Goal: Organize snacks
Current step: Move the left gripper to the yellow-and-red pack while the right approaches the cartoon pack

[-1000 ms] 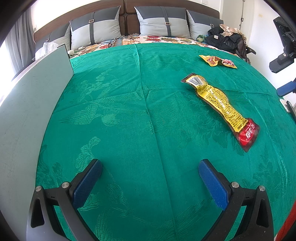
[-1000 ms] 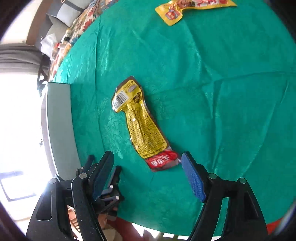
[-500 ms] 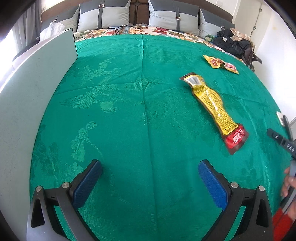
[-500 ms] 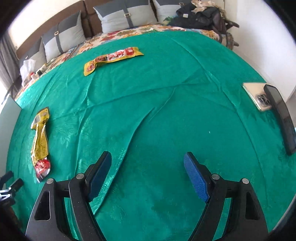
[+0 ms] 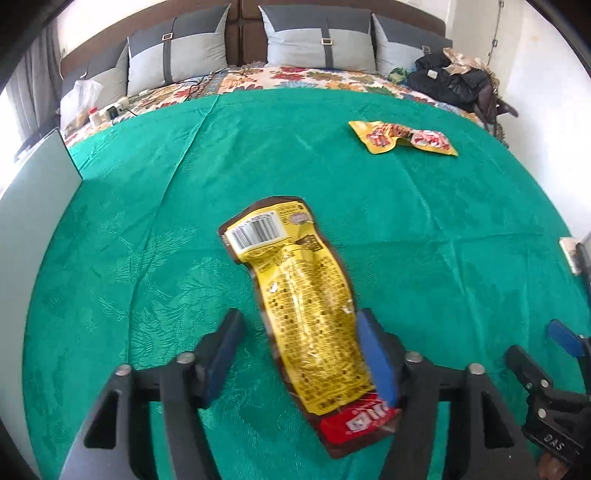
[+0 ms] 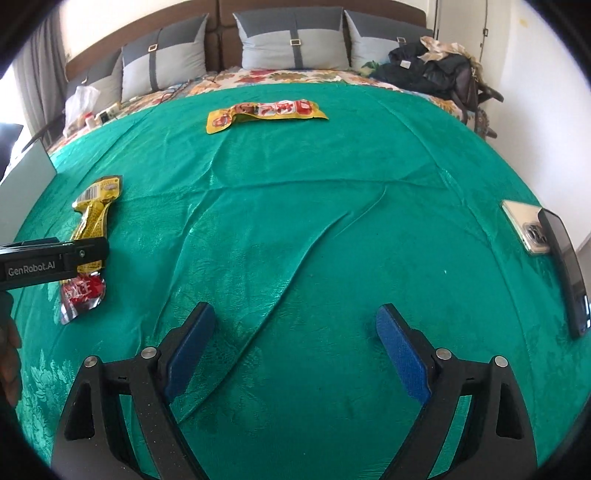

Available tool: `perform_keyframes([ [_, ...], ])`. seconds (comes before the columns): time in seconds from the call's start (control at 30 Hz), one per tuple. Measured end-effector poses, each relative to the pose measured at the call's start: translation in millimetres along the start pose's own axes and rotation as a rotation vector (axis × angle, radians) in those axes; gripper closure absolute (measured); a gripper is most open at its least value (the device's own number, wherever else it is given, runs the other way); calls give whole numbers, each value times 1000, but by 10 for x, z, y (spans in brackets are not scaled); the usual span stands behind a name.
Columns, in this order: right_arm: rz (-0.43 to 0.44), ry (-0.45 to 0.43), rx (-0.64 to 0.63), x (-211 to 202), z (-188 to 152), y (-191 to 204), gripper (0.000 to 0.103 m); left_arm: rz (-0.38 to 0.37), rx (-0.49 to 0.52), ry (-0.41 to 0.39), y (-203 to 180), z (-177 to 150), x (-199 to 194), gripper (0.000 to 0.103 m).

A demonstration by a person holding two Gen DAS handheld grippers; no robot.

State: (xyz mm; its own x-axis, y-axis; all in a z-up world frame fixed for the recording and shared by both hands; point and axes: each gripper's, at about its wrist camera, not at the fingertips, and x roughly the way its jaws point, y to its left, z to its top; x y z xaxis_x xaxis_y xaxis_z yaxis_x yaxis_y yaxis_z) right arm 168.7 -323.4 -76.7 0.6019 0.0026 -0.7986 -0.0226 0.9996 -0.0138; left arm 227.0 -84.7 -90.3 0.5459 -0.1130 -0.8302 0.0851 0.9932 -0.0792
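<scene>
Bed under green patterned bedspread (image 6: 332,229), grey strapped pillows (image 6: 291,40) against brown padded headboard (image 6: 221,33), white walls (image 6: 535,66), bright daylight from left.

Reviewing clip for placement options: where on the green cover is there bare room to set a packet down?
Bare cover runs between the far snack packet and the open right gripper, and leftward toward the grey board. Crowded: the near snack packet inside the left gripper, and the phones at the right edge.

bed (image 6: 332,240) | green cover | two snack packets (image 5: 306,314) (image 6: 266,110) | phones (image 6: 528,229)
</scene>
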Motion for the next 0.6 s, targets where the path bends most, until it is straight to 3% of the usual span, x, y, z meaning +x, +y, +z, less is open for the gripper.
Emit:
perform_keyframes([
  [0.1,-1,-1,0,4,0,0,11,9,10,2,239,-13,-137,64],
  [0.2,-1,-1,0,0,-5,3,11,14,-2,24,509,12,-171,65],
  [0.27,-1,-1,0,0,-1,3,11,-38,-18,37,636,8,-154,64],
  [0.3,-1,-1,0,0,-4,3,11,-55,-21,42,672,-13,-114,59],
  [0.37,-1,-1,0,0,-4,3,11,-32,20,46,642,-36,-79,38],
  [0.4,-1,-1,0,0,-4,2,11,15,49,68,597,-48,-38,15],
  [0.43,-1,-1,0,2,-2,1,11,67,74,87,556,-71,16,3],
  [0.6,3,0,1,1,-13,5,10,74,15,-4,654,-138,45,0],
])
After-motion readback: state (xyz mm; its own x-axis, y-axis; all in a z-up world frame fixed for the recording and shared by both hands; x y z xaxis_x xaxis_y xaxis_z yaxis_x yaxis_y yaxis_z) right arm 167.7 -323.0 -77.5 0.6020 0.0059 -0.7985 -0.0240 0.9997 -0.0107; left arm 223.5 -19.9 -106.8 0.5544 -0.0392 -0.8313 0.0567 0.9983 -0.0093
